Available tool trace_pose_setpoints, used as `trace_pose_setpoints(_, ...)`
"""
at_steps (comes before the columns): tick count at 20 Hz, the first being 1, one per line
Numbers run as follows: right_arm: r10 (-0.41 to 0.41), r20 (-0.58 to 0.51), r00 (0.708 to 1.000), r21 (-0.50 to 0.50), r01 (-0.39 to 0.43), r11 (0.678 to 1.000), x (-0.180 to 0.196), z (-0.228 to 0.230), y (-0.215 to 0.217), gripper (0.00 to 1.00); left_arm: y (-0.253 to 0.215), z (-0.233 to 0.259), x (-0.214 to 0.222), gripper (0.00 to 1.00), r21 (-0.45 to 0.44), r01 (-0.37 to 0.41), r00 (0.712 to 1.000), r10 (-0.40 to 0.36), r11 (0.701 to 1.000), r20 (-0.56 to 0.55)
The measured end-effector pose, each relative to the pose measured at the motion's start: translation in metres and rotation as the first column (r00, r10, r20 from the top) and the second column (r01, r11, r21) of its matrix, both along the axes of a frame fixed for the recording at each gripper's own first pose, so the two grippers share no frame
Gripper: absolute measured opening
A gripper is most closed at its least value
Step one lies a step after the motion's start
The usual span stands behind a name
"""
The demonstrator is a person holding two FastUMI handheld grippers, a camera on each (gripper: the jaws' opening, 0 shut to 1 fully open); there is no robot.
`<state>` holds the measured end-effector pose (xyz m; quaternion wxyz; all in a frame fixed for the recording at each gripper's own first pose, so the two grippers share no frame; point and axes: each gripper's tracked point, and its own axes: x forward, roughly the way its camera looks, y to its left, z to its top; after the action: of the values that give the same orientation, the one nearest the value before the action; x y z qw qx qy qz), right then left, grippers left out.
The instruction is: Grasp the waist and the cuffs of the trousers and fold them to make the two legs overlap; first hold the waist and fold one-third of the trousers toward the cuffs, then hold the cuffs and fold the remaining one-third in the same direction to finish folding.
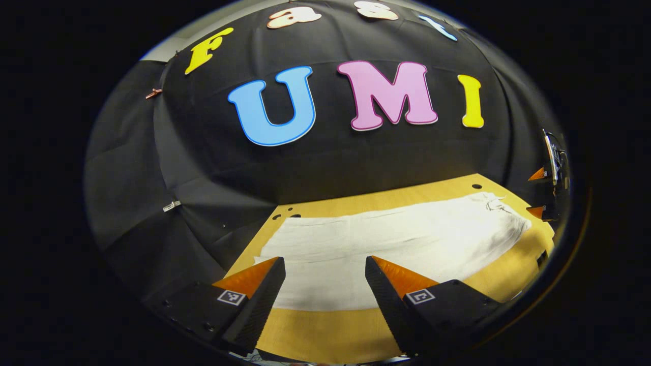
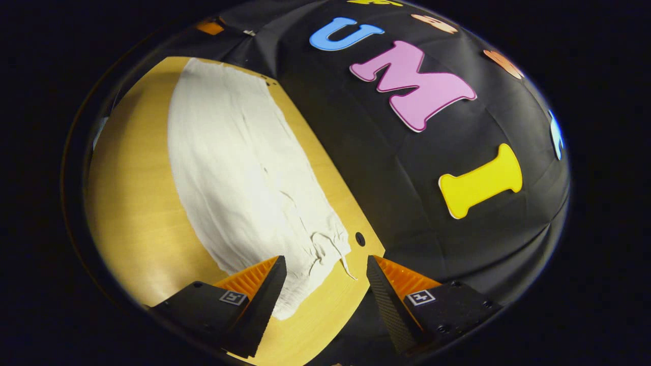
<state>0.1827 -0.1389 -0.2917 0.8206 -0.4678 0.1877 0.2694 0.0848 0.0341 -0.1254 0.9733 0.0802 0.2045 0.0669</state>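
Note:
White trousers (image 1: 386, 244) lie flat along a yellow wooden table (image 1: 330, 330), legs overlapped in one long strip. In the left gripper view my left gripper (image 1: 325, 264) is open above the near edge of the cuff end, touching nothing. The right gripper (image 1: 541, 193) shows small at the far right, by the waist. In the right gripper view the trousers (image 2: 239, 173) run away to the upper left, and the drawstring waist (image 2: 320, 254) lies just ahead of my right gripper (image 2: 325, 264), which is open with the waist edge between its fingers' line.
The black cloth wall (image 1: 315, 168) stands close behind the table's far edge. Small round holes (image 2: 360, 238) mark the table near the waist corner and at the far cuff corner (image 1: 277, 216). A bare strip of table (image 2: 137, 213) runs along the trousers' near side.

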Motion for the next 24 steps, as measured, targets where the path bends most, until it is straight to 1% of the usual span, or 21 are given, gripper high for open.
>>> trace_pose_setpoints(2,0.033,-0.055,0.998,-0.050,-0.036,0.998,-0.007,-0.024,-0.010,0.98,-0.004,-0.010,-0.001,0.98,0.044,0.016,0.999,-0.015,0.999,-0.040)
trace_pose_setpoints(4,0.072,-0.087,0.994,-0.083,-0.079,0.993,-0.010,-0.040,-0.017,0.97,-0.014,-0.013,0.001,0.98,0.063,0.039,0.998,-0.036,0.997,-0.059)
trace_pose_setpoints(8,0.153,-0.142,0.978,-0.162,-0.175,0.971,-0.015,-0.071,-0.034,0.97,-0.034,-0.018,0.003,0.98,0.047,0.071,0.994,-0.067,0.996,-0.086)
trace_pose_setpoints(11,0.180,-0.175,0.968,-0.200,-0.214,0.956,-0.013,-0.091,-0.043,0.97,-0.042,-0.016,0.007,0.98,0.028,0.067,0.994,-0.064,0.997,-0.093)
trace_pose_setpoints(12,0.188,-0.172,0.967,-0.217,-0.224,0.950,-0.013,-0.094,-0.043,0.97,-0.044,-0.015,0.008,0.98,0.022,0.064,0.994,-0.062,0.998,-0.094)
trace_pose_setpoints(15,0.250,-0.112,0.962,-0.262,-0.271,0.926,-0.004,-0.095,-0.034,0.95,-0.041,-0.016,0.012,0.98,0.011,0.036,0.994,-0.035,0.999,-0.100)
trace_pose_setpoints(17,0.279,-0.079,0.957,-0.310,-0.289,0.906,0.006,-0.100,-0.028,0.95,-0.037,-0.022,0.010,0.98,-0.010,0.004,0.993,-0.005,1.000,-0.118)
trace_pose_setpoints(19,0.285,-0.082,0.955,-0.327,-0.296,0.897,0.011,-0.108,-0.024,0.96,-0.030,-0.032,0.005,0.98,-0.039,-0.040,0.989,0.034,0.998,-0.144)
trace_pose_setpoints(20,0.275,-0.096,0.957,-0.326,-0.292,0.899,0.011,-0.113,-0.024,0.81,-0.025,-0.036,0.001,0.98,-0.049,-0.062,0.986,0.053,0.997,-0.161)
trace_pose_setpoints(21,0.259,-0.126,0.958,-0.318,-0.286,0.904,0.011,-0.120,-0.024,0.73,-0.015,-0.043,0.000,0.98,-0.046,-0.087,0.981,0.078,0.995,-0.178)
trace_pose_setpoints(22,0.240,-0.136,0.961,-0.322,-0.272,0.907,0.010,-0.122,-0.025,0.55,-0.003,-0.050,-0.005,0.98,-0.039,-0.106,0.976,0.097,0.994,-0.197)
trace_pose_setpoints(23,0.239,-0.143,0.961,-0.322,-0.273,0.906,0.012,-0.123,-0.024,0.38,0.009,-0.055,-0.015,0.98,-0.023,-0.119,0.970,0.111,0.993,-0.214)
trace_pose_setpoints(24,0.230,-0.144,0.963,-0.320,-0.265,0.910,0.011,-0.123,-0.022,0.30,0.025,-0.059,-0.021,0.98,0.002,-0.126,0.966,0.123,0.992,-0.228)
